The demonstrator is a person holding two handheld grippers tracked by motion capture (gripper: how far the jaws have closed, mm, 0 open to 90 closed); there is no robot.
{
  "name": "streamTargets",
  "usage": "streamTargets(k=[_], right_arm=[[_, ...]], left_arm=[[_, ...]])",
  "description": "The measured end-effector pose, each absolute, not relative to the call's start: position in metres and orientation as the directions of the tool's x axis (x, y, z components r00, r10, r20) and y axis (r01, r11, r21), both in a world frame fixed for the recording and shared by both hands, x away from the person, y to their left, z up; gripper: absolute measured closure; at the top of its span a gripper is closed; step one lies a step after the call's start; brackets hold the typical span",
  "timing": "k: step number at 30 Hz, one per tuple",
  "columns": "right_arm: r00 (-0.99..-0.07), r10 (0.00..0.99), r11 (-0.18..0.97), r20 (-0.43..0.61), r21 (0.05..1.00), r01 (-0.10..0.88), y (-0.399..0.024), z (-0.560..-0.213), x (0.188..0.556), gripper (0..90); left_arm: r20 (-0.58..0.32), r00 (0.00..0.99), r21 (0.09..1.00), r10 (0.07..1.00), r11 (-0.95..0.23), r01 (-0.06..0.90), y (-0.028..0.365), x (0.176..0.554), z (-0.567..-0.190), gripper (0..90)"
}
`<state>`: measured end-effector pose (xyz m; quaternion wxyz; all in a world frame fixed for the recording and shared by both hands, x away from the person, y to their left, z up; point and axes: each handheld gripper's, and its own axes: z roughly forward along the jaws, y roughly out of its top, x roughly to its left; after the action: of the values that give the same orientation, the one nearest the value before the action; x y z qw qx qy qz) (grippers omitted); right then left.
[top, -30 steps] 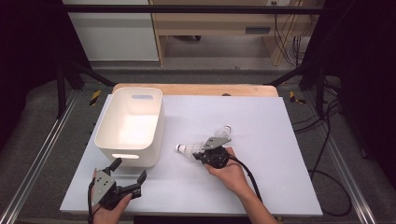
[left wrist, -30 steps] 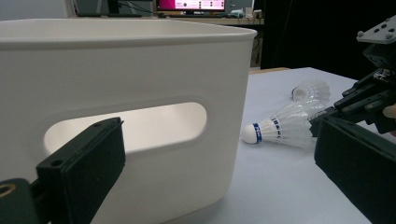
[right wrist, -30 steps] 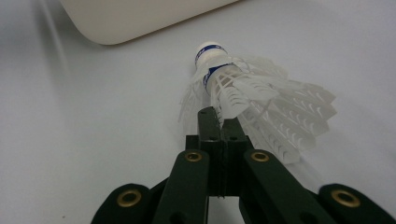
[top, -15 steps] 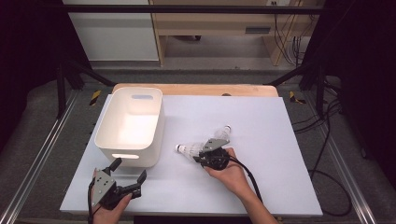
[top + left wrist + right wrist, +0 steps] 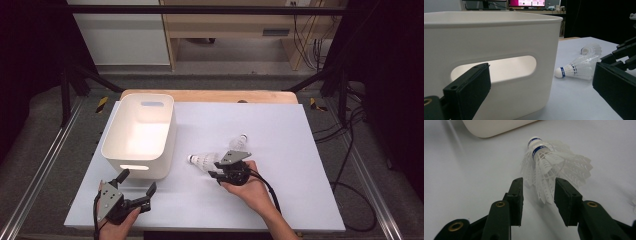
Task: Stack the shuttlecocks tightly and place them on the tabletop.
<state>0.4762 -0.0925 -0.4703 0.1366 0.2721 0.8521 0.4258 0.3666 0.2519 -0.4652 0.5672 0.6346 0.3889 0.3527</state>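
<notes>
The shuttlecock (image 5: 550, 162) lies at the white bin's (image 5: 137, 132) four o'clock, its skirt between the right gripper's (image 5: 537, 195) just-opened, part-spread jaws, unpinched; closing is judged next

Your right hand-held gripper (image 5: 214, 171) has just been opening its jaws: a second ago they were fully closed, and now they stand partly apart. The skirt of the nearer shuttlecock (image 5: 550, 167) sits in the gap between them, with a little space showing at each pad, and it lies on the white tabletop (image 5: 300, 200). That shuttlecock has also shifted slightly towards the white bin (image 5: 140, 135) since the earliest picture.
</notes>
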Motion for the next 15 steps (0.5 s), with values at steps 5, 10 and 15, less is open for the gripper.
streamTargets(k=[5,10,15], right_arm=[[-0.806,0.592,0.489,0.0,0.795,0.359,-0.098,-0.472,0.47,50.5],[-0.793,0.61,0.479,-0.007,0.799,0.362,-0.102,-0.473,0.465,41.2],[-0.787,0.617,0.47,0.001,0.802,0.369,-0.104,-0.471,0.462,35.1]], left_arm=[[0.006,0.455,0.995,0.89,-0.051,0.086,0.252,0.367,-0.465,1.8],[0.02,0.46,0.995,0.888,-0.061,0.074,0.251,0.366,-0.465,1.3],[0.023,0.461,0.995,0.887,-0.063,0.071,0.251,0.367,-0.465,1.2]])
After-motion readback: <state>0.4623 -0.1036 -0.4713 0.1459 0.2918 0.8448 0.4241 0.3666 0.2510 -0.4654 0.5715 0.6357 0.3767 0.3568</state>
